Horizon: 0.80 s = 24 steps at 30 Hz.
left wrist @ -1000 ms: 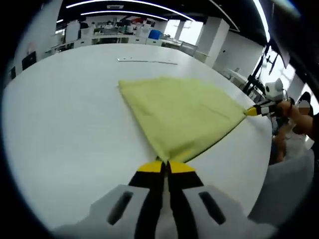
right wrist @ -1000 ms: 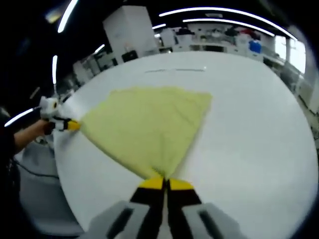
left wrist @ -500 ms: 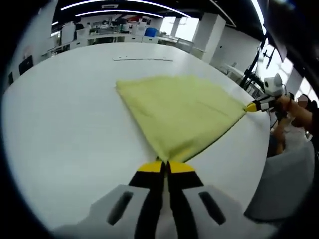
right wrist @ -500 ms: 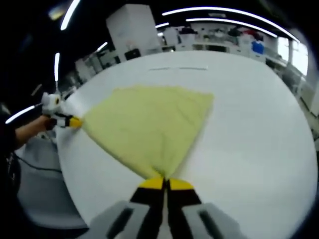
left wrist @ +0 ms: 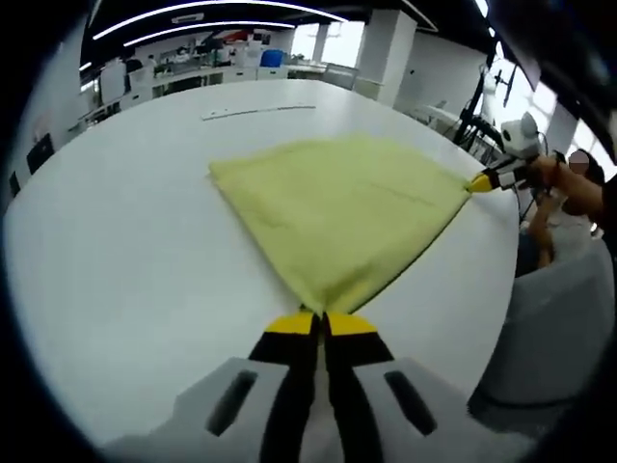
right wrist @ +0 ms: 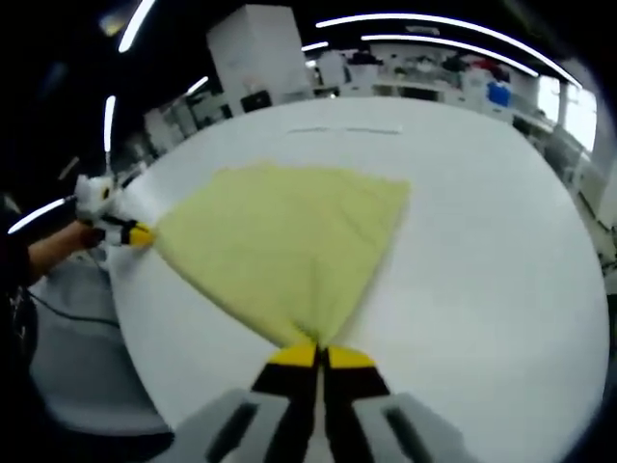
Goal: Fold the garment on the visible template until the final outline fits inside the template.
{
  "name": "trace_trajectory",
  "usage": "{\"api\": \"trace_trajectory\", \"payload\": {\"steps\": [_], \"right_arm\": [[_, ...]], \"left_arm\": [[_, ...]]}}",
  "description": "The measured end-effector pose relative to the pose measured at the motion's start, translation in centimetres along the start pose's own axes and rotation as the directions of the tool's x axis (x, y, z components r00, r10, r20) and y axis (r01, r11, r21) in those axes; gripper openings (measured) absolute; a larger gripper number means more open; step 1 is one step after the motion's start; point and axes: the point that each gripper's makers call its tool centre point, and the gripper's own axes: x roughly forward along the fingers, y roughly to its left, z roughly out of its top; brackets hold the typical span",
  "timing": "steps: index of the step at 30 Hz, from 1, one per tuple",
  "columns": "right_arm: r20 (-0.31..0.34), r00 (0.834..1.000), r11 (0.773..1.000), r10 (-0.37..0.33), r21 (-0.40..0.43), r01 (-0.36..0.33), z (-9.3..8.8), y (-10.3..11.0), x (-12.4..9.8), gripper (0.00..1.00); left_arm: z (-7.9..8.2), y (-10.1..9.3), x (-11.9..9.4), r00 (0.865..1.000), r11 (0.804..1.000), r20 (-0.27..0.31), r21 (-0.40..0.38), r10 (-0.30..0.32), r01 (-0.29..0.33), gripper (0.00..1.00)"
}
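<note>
Yellow-green fabric: one garment [left wrist: 337, 217] lies spread on the white table [left wrist: 125, 241], seen as a broad fan from each gripper view.
Left gripper [left wrist: 322, 318]: jaws pressed together, clamped on the near corner of the garment.
Right gripper [right wrist: 320, 349]: jaws likewise closed, pinching the other near corner of the garment.
Cross-check: in the left gripper view the right gripper shows at the cloth's far right corner, and in the right gripper view the left gripper shows at the cloth's far left corner, so both corners of one edge are held and the edge between them looks taut.
Template: a thin pale strip [left wrist: 258, 112] lies well beyond the garment on the table; whether it belongs to the template cannot be told, and no outline is visible around the cloth.
Progress: judged early or mid-task; the cloth looks flat and wide, possibly doubled once, though layers cannot be counted.
Left to do: likely carry the held edge across for a further fold, then check the fit.
Count: one garment, two grippers, one table, one strip.
</note>
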Motion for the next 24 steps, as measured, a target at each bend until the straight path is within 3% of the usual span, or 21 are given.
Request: {"api": "trace_trajectory", "payload": {"steps": [10, 15, 19, 21, 24], "right_arm": [[-0.005, 0.999, 0.998, -0.041, -0.041, 0.040, -0.2, 0.0, -0.2, 0.00], [0.002, 0.998, 0.996, -0.065, -0.053, 0.065, -0.2, 0.2, -0.3, 0.01], [0.009, 0.997, 0.996, -0.075, -0.056, 0.076, 0.1, 0.3, -0.8, 0.19], [0.020, 0.996, 0.995, -0.083, -0.050, 0.084, 0.4, 0.3, -1.0, 0.33], [0.048, 0.997, 0.997, -0.068, -0.043, 0.070, 1.2, 0.9, -1.5, 0.44]], "left_arm": [[-0.4, 0.1, -0.6, 1.000, 1.000, 0.005, -0.019, 0.009, -0.009, 0.02], [-0.3, 0.0, -1.1, 1.000, 1.000, 0.020, -0.024, 0.020, -0.020, 0.13], [-0.3, 0.0, -1.3, 1.000, 0.999, 0.012, -0.027, 0.021, -0.021, 0.22], [-0.2, 0.1, -1.5, 1.000, 0.999, 0.021, -0.036, 0.022, -0.021, 0.26], [0.4, -0.1, -2.0, 0.999, 0.998, 0.051, -0.067, 0.020, -0.016, 0.32]]}}
